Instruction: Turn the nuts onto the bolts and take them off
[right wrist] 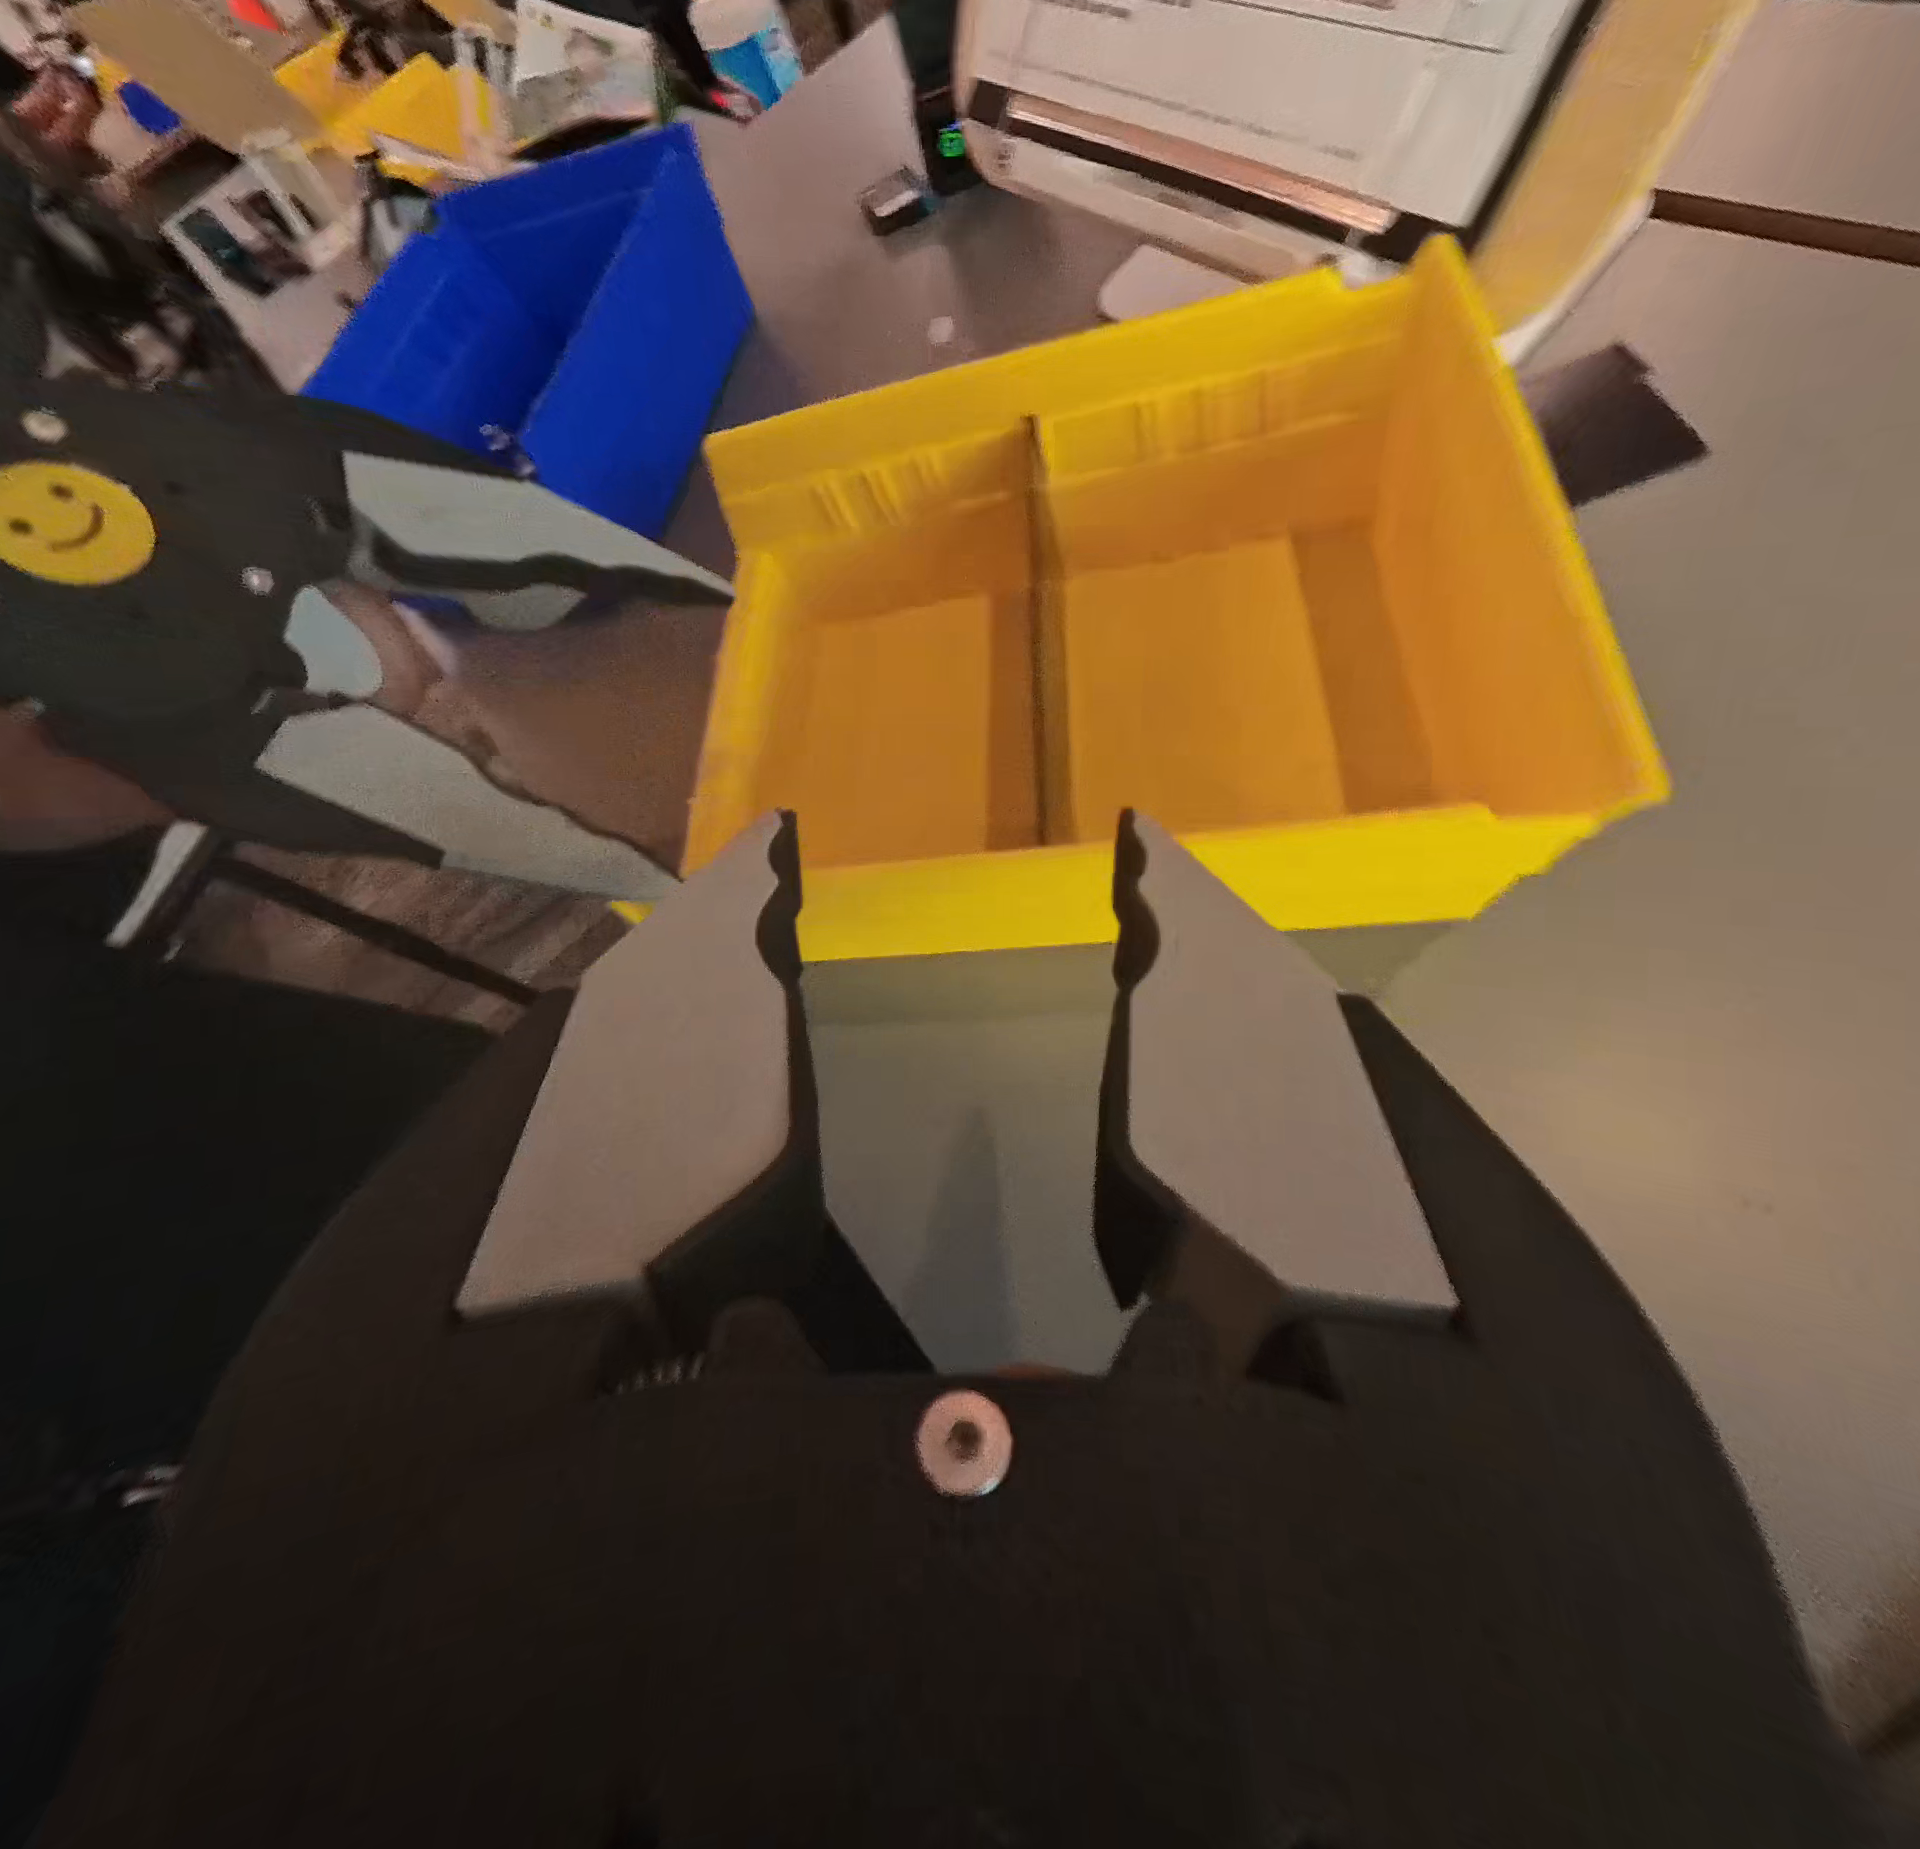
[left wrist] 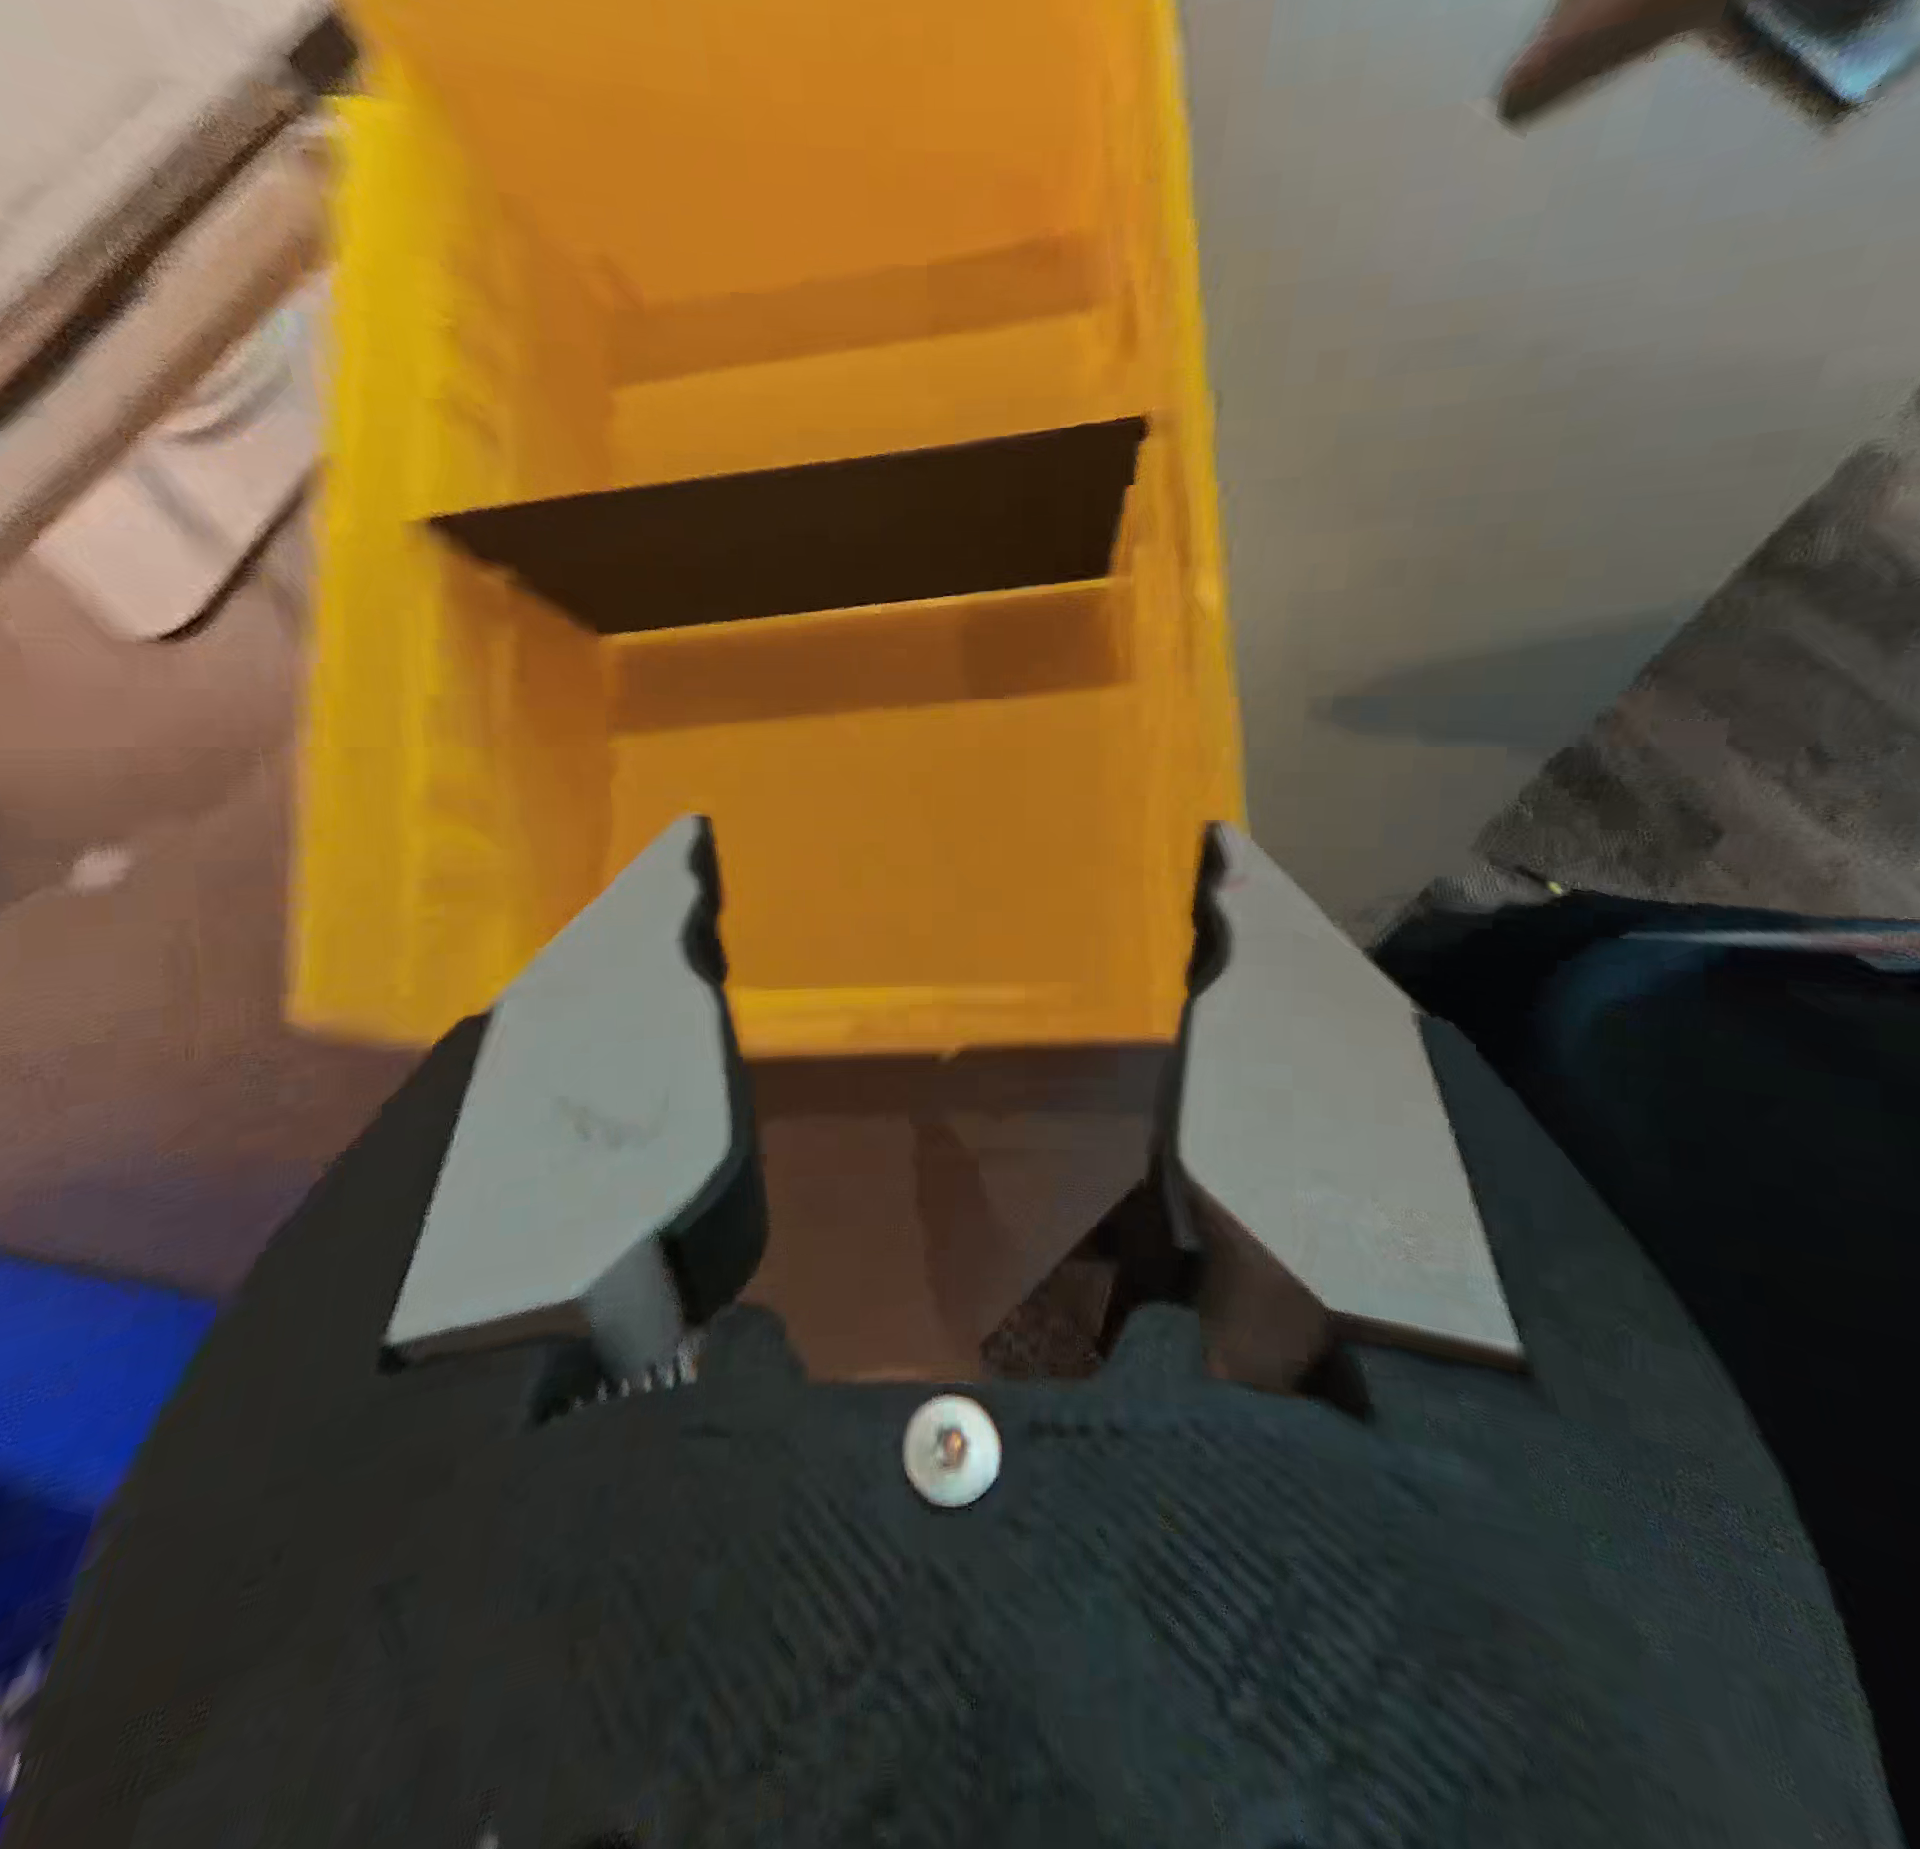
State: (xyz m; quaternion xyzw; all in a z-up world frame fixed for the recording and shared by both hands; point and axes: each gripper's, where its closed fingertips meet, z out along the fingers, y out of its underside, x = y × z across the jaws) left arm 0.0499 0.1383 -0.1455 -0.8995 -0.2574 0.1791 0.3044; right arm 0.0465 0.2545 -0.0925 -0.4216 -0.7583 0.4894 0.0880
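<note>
A: Both jaws wide, nothing held. Your left gripper (left wrist: pixel 956 906) and right gripper (right wrist: pixel 961 895) hover by the yellow bin (right wrist: pixel 1299 874).

B: No nuts or bolts visible; look in the blue bin (right wrist: pixel 582 345), slowly.

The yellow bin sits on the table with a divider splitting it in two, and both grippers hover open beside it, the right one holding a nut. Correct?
Not quite. In the right wrist view the right gripper holds nothing; the rest stands.

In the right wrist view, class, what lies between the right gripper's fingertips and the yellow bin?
Only bare grey table separates the right gripper from the yellow bin; the right wrist view shows no nuts or bolts there.
</note>
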